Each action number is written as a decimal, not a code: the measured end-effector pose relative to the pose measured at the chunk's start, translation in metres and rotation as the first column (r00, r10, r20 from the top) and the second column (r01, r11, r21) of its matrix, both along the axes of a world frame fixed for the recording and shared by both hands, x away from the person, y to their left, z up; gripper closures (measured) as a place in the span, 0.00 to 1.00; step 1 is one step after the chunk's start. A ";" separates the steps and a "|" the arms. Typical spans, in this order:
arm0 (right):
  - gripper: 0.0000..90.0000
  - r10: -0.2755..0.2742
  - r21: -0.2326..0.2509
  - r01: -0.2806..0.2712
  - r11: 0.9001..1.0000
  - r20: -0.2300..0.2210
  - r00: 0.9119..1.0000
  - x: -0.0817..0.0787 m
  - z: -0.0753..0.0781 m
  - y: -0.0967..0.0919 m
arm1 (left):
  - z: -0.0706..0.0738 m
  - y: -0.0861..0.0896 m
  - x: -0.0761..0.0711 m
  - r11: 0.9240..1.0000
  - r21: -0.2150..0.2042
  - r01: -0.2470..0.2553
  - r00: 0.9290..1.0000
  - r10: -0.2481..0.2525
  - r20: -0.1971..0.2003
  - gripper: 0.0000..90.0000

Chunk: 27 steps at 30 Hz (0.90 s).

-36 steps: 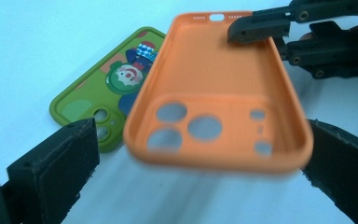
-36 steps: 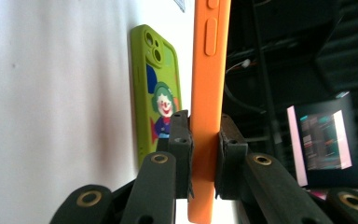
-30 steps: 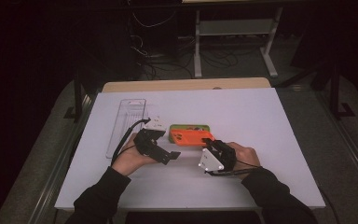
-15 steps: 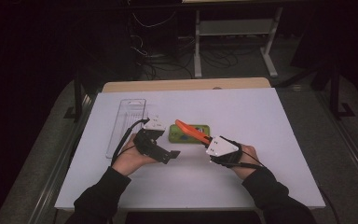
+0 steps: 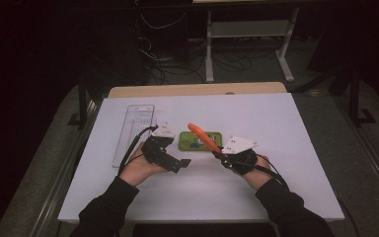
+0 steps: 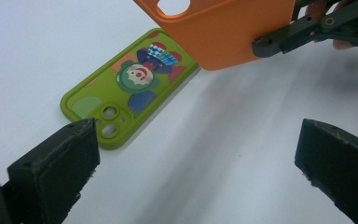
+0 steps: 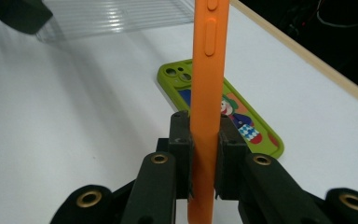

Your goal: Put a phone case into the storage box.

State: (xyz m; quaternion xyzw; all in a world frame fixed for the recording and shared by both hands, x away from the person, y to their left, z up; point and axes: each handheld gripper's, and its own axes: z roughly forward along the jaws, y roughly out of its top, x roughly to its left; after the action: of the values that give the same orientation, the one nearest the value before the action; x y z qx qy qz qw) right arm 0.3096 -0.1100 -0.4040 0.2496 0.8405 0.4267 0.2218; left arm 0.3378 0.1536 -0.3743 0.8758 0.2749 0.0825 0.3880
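Note:
A green phone case [image 5: 196, 142] with a clown picture lies flat, back up, at the table's middle; it also shows as the green case [image 6: 126, 93] and the green case [image 7: 235, 119]. My right gripper [image 5: 223, 157] is shut on an orange phone case [image 5: 200, 135], which it holds tilted up over the green one's right end. Its jaws pinch the orange case [image 7: 205, 84] edge-on at the lower end. The orange case [image 6: 223, 28] hangs above the green one. My left gripper [image 5: 181, 163] rests to the left, and this left gripper [image 6: 196, 137] stands open with nothing between its jaws.
A long clear plastic tray [image 5: 134, 131] lies at the left behind my left hand, also seen as the clear tray [image 7: 121, 16]. The white tabletop [image 5: 286, 128] has a wooden strip [image 5: 197, 90] along its far edge. Dark floor and cables lie beyond.
The orange case lay on the green case; my right gripper has lifted it off and tilted it up to the right. The left gripper has kept still.

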 end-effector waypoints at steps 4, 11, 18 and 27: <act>0.87 0.006 0.052 -0.003 0.999 -0.057 0.998 0.003 0.001 -0.003 | 0.000 -0.001 -0.001 1.000 -0.019 -0.007 1.000 0.007 -0.002 0.00; 0.87 0.019 0.143 0.002 0.990 -0.144 0.989 0.010 -0.001 -0.010 | 0.000 0.000 0.000 0.999 -0.032 -0.016 1.000 0.016 0.003 0.00; 0.87 0.035 0.247 0.023 0.969 -0.228 0.973 0.016 -0.002 -0.015 | 0.003 0.003 0.002 0.999 -0.052 -0.015 1.000 0.015 0.007 0.00; 0.87 0.033 0.263 0.028 0.964 -0.223 0.974 0.014 -0.001 -0.013 | 0.010 -0.003 0.007 0.985 -0.154 -0.072 0.997 0.074 0.004 0.00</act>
State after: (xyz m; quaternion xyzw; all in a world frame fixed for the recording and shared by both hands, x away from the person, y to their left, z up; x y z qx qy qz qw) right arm 0.3241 -0.1234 -0.4050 0.3228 0.7962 0.5040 0.0891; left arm 0.3444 0.1502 -0.3646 0.8322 0.3104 0.0795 0.4526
